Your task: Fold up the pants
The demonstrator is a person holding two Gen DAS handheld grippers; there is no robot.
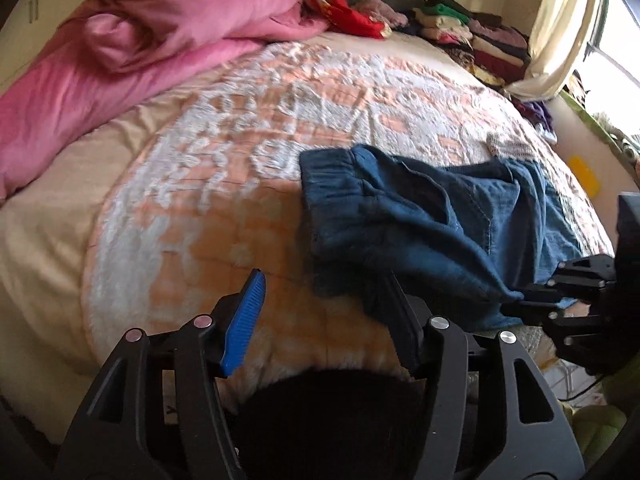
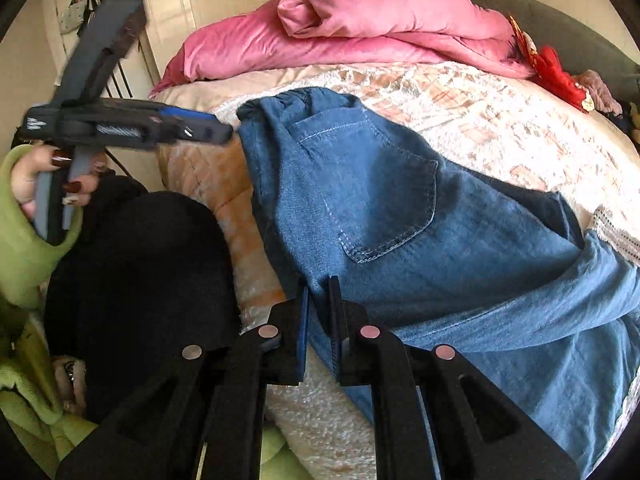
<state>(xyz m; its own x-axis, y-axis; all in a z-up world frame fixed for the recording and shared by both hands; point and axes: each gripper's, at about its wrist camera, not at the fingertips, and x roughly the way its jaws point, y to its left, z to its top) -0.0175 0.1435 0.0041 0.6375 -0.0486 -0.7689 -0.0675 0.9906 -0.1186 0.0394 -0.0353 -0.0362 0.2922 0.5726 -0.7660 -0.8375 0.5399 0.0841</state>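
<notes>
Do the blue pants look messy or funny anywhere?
Yes. The blue pants lie bunched and crooked on the bed cover, with a loose flap hanging over the bed's edge. The right gripper pinches their near edge; the left gripper is open beside them.

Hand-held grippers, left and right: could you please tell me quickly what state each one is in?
Left hand-held gripper: open, holding nothing.
Right hand-held gripper: shut on the edge of the blue pants.
</notes>
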